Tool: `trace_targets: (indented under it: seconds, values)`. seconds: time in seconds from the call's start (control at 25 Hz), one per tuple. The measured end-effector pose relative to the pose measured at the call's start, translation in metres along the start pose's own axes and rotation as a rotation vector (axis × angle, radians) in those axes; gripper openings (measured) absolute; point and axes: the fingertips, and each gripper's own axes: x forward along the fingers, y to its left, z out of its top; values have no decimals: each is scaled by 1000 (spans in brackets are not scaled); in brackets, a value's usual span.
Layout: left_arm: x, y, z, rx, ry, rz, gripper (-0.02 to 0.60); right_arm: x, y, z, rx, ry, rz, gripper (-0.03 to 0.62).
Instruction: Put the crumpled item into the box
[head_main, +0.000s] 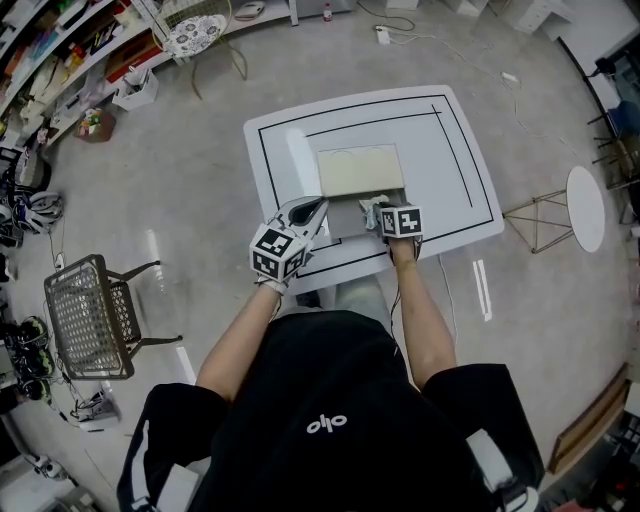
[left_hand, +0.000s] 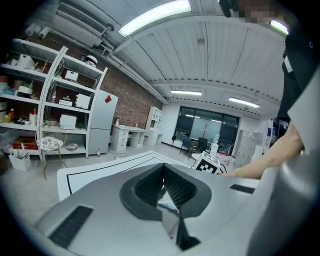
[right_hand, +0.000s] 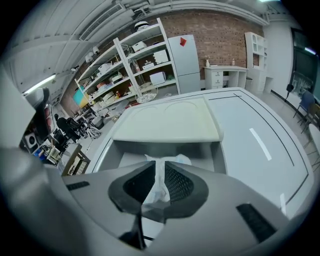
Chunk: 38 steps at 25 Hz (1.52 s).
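Pinching the crumpled item (right_hand: 167, 161) between its ribbed black pads, the right claw (right_hand: 161, 176) hangs over the open box (right_hand: 223, 156). The jaws are clamped tight on the item. It is a thin, white, wrinkled wad, squeezed into a narrow strip where the pads meet. It puffs out in loose folds beyond the tips and in a smaller bunch below them. The wad sits above the box's grey inside and is not resting on the bottom. The box's cream lid (right_hand: 170, 122) is thrown back behind the opening, and the box stands on a white bench (right_hand: 260, 150) marked with black lines.

In the head view the left claw (head_main: 312, 210) is just beside the box's near left corner, apart from the right one. Its own view, tilted up toward the ceiling, shows its jaws pressed together. A small pale sliver shows in the gap lower down, and I cannot tell what it is.
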Motion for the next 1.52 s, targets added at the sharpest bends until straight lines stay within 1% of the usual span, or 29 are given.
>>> trace_targets:
  seconds: [0.24,0.52,0.76,0.96,1.08,1.32,1.52]
  values:
    - [-2,-6,6,4,-18,-9,8,-16,-3,8,22,-64,-20,43]
    - [-12,-14,11,8,-41,-21,8,-65,9,28,30,-218,-26,43]
    - [-23,-21,23,26,-64,-32,8,-117,36,50,-5,-356,-4,41]
    - [-35,-24,32,46,-78,-44,8,-158,61,65,-106,-441,-35,11]
    - [-42,-24,36,49,-93,-42,8,-180,74,71,-152,-497,-43,9]
    - [-52,-28,44,70,-111,-52,8,-212,92,73,-180,-588,-40,11]
    - [-58,-30,48,75,-126,-55,8,-221,96,66,-172,-614,-28,9]
